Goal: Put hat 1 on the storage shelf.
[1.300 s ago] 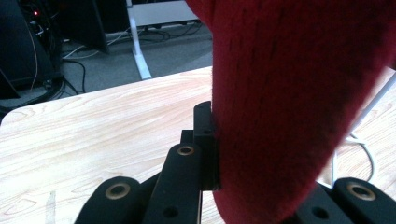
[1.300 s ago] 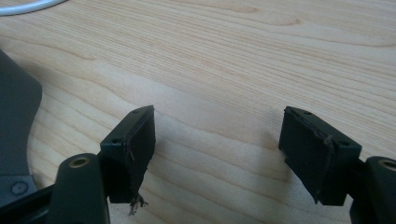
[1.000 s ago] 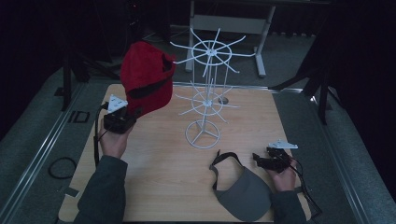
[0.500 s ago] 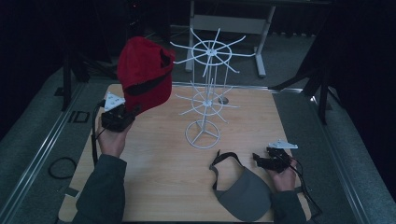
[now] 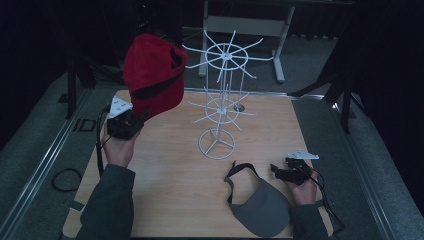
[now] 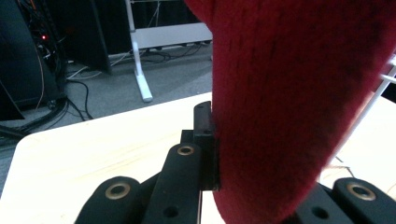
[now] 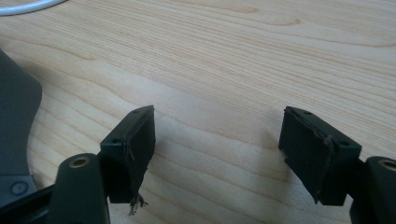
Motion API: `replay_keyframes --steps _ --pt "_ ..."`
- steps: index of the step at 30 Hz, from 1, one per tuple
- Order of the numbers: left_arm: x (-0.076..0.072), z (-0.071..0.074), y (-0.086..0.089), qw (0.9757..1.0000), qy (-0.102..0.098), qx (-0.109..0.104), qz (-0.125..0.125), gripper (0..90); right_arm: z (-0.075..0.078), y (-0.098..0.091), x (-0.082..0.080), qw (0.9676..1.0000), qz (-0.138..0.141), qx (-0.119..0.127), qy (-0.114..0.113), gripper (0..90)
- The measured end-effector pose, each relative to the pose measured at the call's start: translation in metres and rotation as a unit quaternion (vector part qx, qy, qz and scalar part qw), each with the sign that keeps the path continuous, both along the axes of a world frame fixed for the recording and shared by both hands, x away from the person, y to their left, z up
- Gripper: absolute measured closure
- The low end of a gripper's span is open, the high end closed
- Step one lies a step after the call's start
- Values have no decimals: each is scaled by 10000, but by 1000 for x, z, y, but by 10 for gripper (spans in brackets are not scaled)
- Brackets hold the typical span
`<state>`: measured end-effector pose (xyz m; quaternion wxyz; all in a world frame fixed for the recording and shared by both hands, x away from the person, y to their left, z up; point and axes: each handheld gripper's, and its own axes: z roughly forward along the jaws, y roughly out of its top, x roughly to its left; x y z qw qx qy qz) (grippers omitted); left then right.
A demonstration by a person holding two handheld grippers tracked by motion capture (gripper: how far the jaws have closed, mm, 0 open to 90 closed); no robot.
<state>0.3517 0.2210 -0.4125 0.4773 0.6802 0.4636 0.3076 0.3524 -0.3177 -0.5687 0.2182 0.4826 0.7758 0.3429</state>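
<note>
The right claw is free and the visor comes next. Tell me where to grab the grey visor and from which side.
Grip the grey visor at the edge of its brim, on the side facing the right claw. The brim lies flat on the table and looks stiff, while its strap is thin and loops away toward the white rack. The open jaws would probably close over that edge coming in low.

A dim lab or recording studio, not a home. A pale wooden table [image 5: 170,195] stands on grey carpet [image 5: 35,150], with black curtains closing off the far side and the right side. Metal rails run along the floor by the table's left and right edges. Beyond the far edge stands a grey metal frame [image 5: 245,25]. At far left, dark equipment [image 6: 28,51] shows a small red light, with cables [image 6: 88,86] trailing across the carpet.
</note>
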Motion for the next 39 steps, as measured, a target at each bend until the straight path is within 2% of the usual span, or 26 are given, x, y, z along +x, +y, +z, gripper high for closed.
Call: replay_keyframes --steps 12,29,39 --pt "-2 8 0 9999 -100 -25 -25 859 0 0 0 10000 1 -4 4 270" --pt "-7 17 1 9994 -283 -214 -25 859 0 0 0 10000 0 -2 1 270" --pt "-7 22 1 9990 -318 -305 -93 859 0 0 0 10000 0 -1 0 270"
